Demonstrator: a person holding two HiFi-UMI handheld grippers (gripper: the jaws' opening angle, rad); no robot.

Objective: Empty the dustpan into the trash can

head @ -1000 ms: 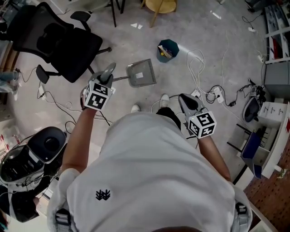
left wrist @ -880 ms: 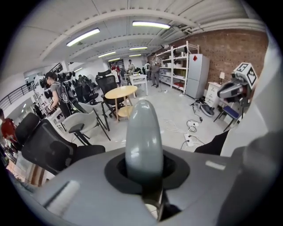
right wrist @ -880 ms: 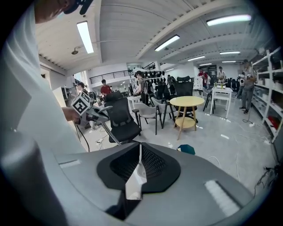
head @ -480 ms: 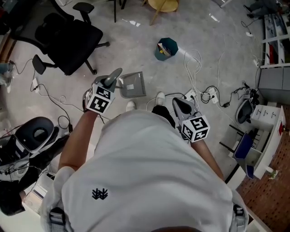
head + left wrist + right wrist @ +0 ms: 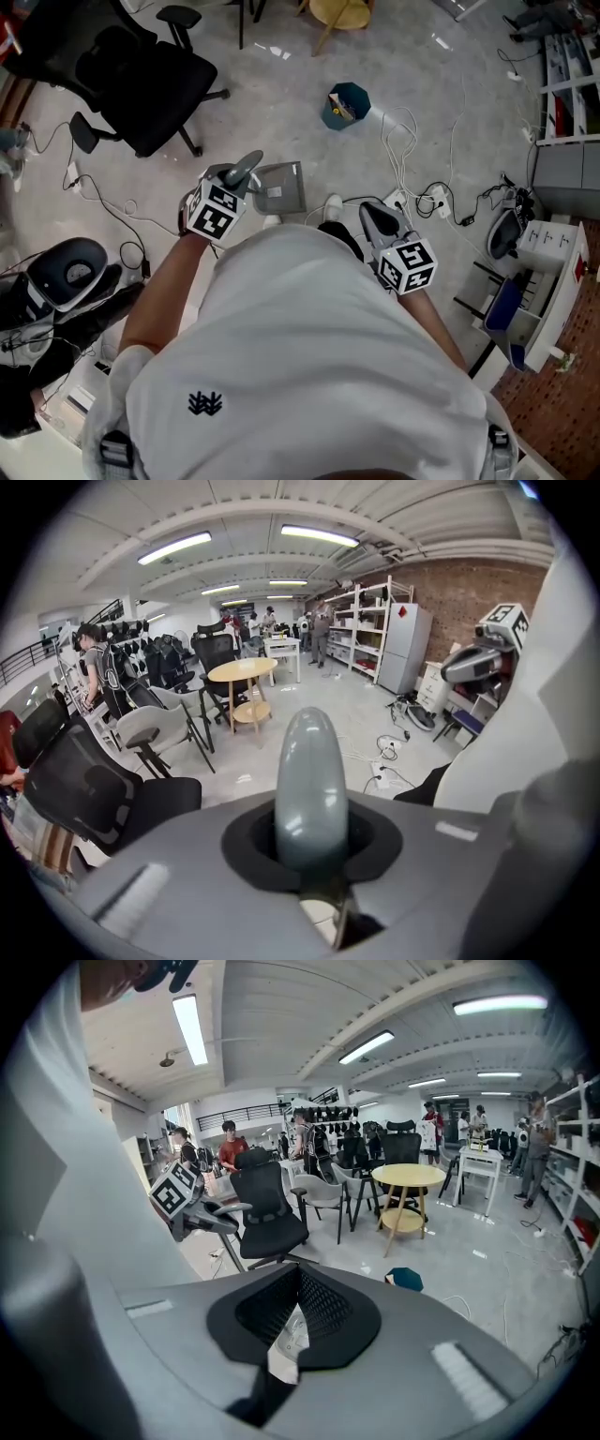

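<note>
1. Counting two grippers: left gripper [image 5: 242, 172] at 10 o'clock of the white-shirted torso, right gripper [image 5: 377, 218] at 2 o'clock.
2. On the left [image 5: 311, 829]: clamped shut on the handle [image 5: 311, 780] of the one dustpan [image 5: 281, 187], with the grey rounded end poking out past both pads. Carrying the pan just at its own 3 o'clock, with two white shoes [image 5: 335, 204] at the pan's 4 and 6 o'clock.
3. On the right [image 5: 298, 1312]: closed pad against pad, gripping nothing. Showing only a pale sliver through the slit under the pads, too small to name.
4. One trash can [image 5: 348, 103]: teal, open-topped, with a few scraps inside. Standing on the floor at 1 o'clock of the dustpan and well apart from it. Seen from the right gripper view [image 5: 405, 1279] low on the floor, in front of the one round yellow table [image 5: 406, 1177].
5. Between pan and can: nothing but bare grey floor.
6. Around the edges:
   - One black office chair [image 5: 141, 80] at 10 o'clock of the dustpan, with its nearest caster leg near the left gripper.
   - Loops of white cable [image 5: 403, 141] at 4 o'clock of the can, running to one power strip [image 5: 437, 199] at 2 o'clock of the right gripper.
   - Shelving [image 5: 567, 56] along the 3 o'clock border.
</note>
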